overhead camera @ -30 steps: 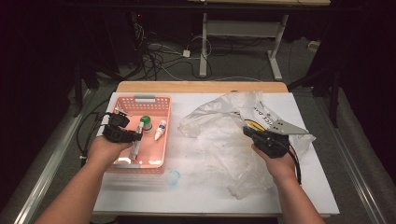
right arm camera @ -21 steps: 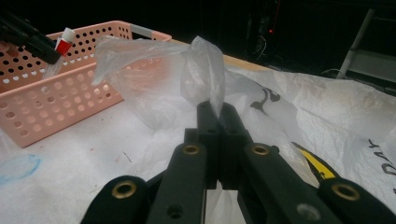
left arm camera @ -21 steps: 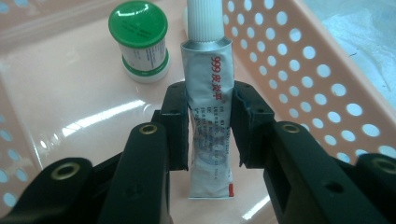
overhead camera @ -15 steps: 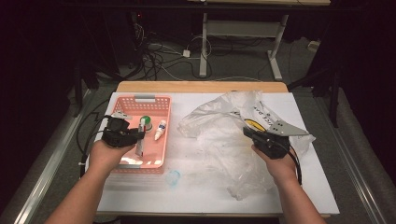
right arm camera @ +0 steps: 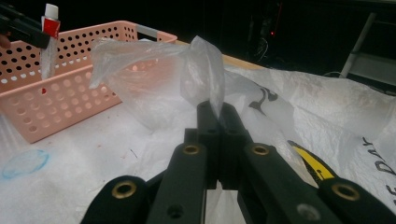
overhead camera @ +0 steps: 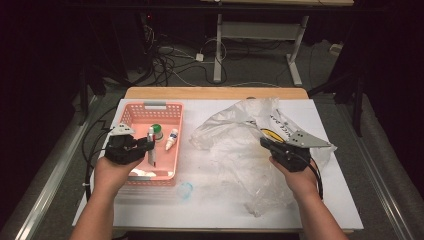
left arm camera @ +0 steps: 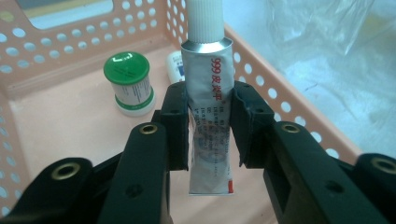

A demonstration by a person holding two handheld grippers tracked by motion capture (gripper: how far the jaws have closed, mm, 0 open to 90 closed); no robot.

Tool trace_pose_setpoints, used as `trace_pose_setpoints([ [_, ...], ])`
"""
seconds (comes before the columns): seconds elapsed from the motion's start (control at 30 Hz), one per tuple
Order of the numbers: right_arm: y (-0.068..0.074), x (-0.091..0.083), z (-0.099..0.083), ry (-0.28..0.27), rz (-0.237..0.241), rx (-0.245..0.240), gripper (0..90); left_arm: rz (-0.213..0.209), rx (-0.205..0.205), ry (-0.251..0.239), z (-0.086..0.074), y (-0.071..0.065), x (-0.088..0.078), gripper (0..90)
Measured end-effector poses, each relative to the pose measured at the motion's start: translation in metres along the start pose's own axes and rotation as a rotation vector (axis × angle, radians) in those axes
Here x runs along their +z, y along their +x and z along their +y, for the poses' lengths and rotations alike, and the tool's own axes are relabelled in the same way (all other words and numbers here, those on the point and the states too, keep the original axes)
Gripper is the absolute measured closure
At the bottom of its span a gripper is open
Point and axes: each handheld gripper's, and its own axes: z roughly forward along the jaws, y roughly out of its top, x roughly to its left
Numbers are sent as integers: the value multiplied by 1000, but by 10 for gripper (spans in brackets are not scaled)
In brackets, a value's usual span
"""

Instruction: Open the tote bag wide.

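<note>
My left gripper is shut on a silver ointment tube with a white ribbed cap and red print, held above the pink perforated basket. In the high view the left gripper and the tube hang over the basket's left half. A green-capped jar and a small white bottle lie inside the basket. My right gripper is shut on a fold of the clear plastic bag. The bag spreads over the table's middle, with the right gripper at its right side.
The white table has a faint blue ring mark near the basket's front corner. A yellow-and-black printed label shows on the bag. Cables trail off the table's left edge. Dark floor and desk legs lie beyond the far edge.
My left gripper has drifted left and slightly nearer with the tube, staying over the basket. The right gripper and the bag have kept still.
</note>
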Motion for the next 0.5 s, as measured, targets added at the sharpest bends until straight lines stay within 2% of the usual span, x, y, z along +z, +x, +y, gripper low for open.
trace_pose_setpoints([
  [0.27, -1, -1, 3, -12, -13, -1, 900, -18, 4, -66, -1, -3, 0, 673],
  [0.37, -1, -2, 3, -13, -13, -2, 900, -3, 9, -104, -1, -6, -4, 673],
  [0.5, 0, -2, 4, -17, -7, -2, 900, -18, 1, -150, 0, -11, -12, 674],
])
